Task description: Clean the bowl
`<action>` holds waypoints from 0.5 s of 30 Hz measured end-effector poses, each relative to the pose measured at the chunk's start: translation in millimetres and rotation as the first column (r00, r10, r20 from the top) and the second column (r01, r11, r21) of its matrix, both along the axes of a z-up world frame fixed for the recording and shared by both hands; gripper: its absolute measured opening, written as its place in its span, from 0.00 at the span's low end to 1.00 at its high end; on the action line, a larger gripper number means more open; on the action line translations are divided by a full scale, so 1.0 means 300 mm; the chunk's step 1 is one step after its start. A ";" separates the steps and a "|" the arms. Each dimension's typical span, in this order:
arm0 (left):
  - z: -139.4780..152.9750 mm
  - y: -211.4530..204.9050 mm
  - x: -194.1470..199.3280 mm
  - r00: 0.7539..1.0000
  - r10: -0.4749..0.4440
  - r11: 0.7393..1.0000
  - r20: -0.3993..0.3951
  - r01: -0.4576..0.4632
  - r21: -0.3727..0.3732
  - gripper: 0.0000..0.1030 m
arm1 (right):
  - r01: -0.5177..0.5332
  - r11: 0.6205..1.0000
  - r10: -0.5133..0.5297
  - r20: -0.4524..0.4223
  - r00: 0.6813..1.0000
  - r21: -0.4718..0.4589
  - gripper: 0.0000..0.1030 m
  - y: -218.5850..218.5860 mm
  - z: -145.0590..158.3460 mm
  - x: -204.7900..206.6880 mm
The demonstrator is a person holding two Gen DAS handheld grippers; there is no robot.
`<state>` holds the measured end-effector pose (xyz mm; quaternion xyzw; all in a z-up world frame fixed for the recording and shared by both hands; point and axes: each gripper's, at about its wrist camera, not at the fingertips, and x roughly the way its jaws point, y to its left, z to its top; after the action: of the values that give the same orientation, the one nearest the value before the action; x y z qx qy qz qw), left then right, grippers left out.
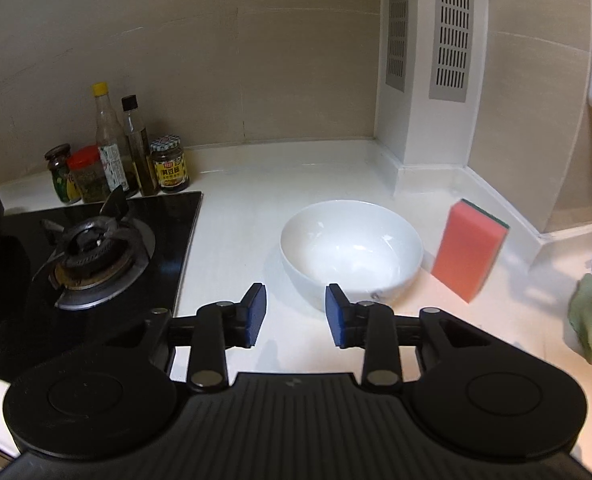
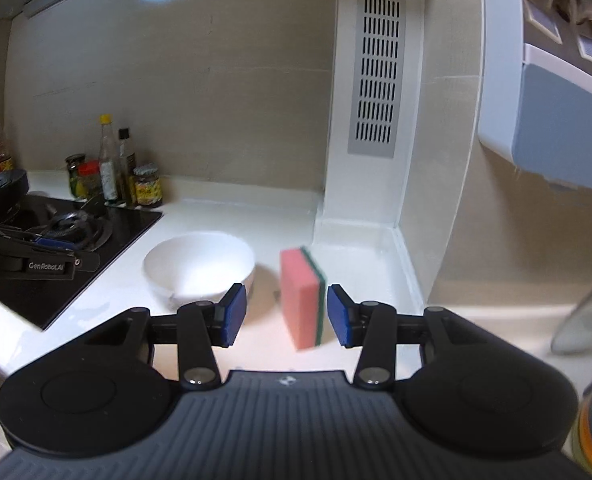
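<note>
A white bench [image 1: 231, 240] runs under beige wall tiles, with a black hob [image 1: 83, 248] and a cluster of jars [image 1: 115, 164] at its left. The bowl [image 1: 351, 249] sits upright on the bench, just beside a pink sponge [image 1: 470, 249] standing on edge to its right. The left gripper [image 1: 296, 316] hovers spread and empty before the bowl. The right gripper [image 2: 287, 316] is spread too, its blue pads either side of the sponge without touching it

"GenRobot.AI" stands on the left tool [image 2: 61, 242]; the jar's [image 1: 169, 164] yellow label seems Chinese, unreadable.
</note>
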<state>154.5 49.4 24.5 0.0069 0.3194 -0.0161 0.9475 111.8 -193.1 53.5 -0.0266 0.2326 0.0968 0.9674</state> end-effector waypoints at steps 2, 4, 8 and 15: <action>0.003 -0.009 -0.052 1.000 0.002 1.000 -0.001 -0.002 -0.013 0.39 | -0.010 1.000 0.009 -0.003 1.000 -0.010 0.39 0.011 0.000 -0.054; 0.008 -0.013 -0.095 1.000 0.003 1.000 0.006 -0.003 -0.023 0.39 | -0.018 1.000 0.018 -0.005 1.000 -0.014 0.39 0.016 0.003 -0.099; 0.020 -0.022 -0.164 1.000 0.015 0.999 0.025 -0.014 -0.052 0.39 | -0.039 0.999 0.038 -0.009 0.999 -0.034 0.39 0.016 0.006 -0.163; 0.027 -0.058 -0.227 0.998 0.049 0.998 0.039 -0.047 -0.052 0.39 | -0.091 0.992 0.090 -0.013 0.996 -0.087 0.39 -0.016 0.023 -0.196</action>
<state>86.4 32.0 32.7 -0.0246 0.2998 -0.0012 0.9537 53.1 -197.9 60.3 -0.0788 0.2397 0.1304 0.9588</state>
